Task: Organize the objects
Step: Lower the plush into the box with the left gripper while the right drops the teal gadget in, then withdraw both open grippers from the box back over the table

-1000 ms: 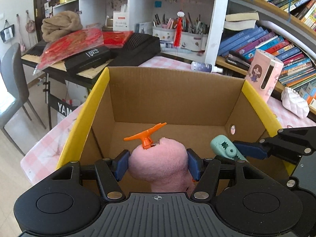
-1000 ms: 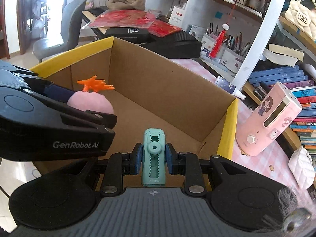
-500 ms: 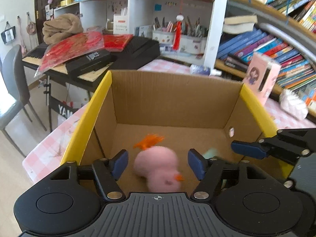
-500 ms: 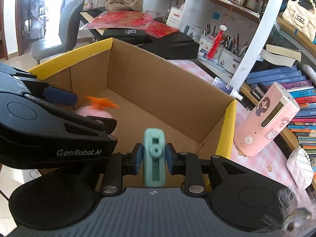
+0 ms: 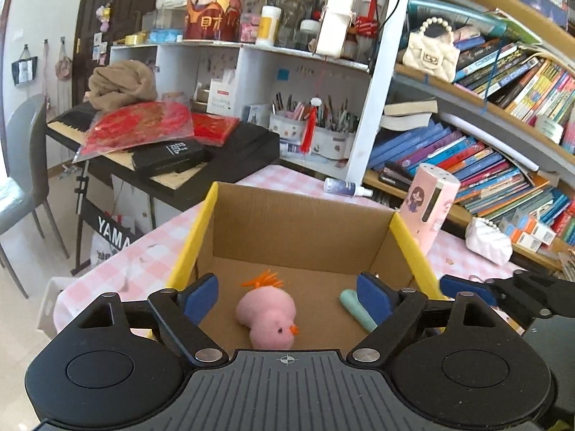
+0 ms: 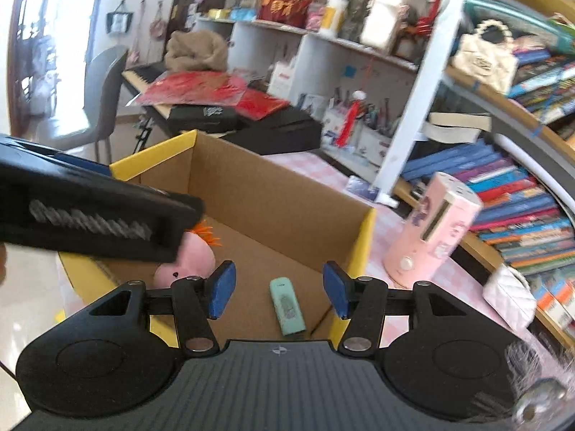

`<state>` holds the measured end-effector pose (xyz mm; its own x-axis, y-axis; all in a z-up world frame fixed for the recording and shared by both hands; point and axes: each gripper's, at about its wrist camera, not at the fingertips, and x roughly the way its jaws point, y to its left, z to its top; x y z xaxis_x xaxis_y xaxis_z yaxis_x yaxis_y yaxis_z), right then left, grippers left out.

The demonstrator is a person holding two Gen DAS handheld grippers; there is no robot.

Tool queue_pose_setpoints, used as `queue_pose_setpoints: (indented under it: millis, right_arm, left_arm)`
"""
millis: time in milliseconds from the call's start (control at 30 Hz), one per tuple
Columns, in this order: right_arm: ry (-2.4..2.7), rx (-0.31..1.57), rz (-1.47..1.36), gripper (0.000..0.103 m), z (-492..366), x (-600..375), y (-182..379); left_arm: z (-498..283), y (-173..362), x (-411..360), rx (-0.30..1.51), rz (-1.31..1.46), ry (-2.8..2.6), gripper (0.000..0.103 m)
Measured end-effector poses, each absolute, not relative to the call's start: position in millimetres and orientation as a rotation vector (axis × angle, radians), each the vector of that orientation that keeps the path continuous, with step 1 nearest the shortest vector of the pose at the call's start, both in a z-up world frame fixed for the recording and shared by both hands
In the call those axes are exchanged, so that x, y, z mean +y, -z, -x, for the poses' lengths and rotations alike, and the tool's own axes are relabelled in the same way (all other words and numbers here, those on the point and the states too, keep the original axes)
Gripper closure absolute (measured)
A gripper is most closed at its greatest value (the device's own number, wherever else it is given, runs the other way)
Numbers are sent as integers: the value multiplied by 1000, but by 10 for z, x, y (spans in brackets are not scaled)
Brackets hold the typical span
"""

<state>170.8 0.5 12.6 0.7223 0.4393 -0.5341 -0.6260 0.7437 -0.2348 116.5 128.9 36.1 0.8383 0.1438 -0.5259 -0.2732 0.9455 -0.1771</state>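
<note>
Table under a pink-and-white checked cloth (image 5: 169, 230). Resting on it: an open cardboard box (image 5: 302, 226) with yellow-edged flaps, a tall pink gadget (image 5: 429, 204) with cartoon stickers just beside the box's right wall, a small spray bottle (image 5: 343, 186) lying flat behind, a white quilted purse (image 5: 488, 244) further right.

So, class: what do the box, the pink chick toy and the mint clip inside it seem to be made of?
Box: brown corrugated cardboard, matte, yellow-edged flaps.
Pink chick toy: fuzzy felt or plush, soft matte nap.
Mint clip: probably plastic, smooth with a moulded shape.
</note>
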Motion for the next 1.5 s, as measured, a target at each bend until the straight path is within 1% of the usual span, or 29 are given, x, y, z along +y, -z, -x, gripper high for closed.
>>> queue_pose_setpoints:
  millis: [67,133,167,500,767,967,1100,1500]
  right_arm:
    - [-590,466,406,51,-1577,-76,-144]
    - [-581,462,389,47,-1464,-139,-156]
    - [-574,463,383,46,-1406,-163,-161]
    - [-442,537,335,45,-900,-406,-37]
    - [-359,639,259,44,-592,-533,94]
    - [-317,651,239,37,-335,-600,130]
    - [-295,654,220,26,-173,-644,136]
    - [-177,692,169,19,212,-916,225]
  left_arm:
    - [-1054,-364,1286,529,240,-220,16]
    - [-945,-357,1280,525,224,-217,16]
    - [-898,-348,1280,525,215,-217,16]
    - [-457,-209,1244,574,139,-207,16]
    - [-136,-141,1183,620,116,-178,16]
    - [71,-119,1132,637,98,-155,15]
    - [191,-102,1086,642,86,-128,15]
    - [361,-23,852,679,45,-16,13]
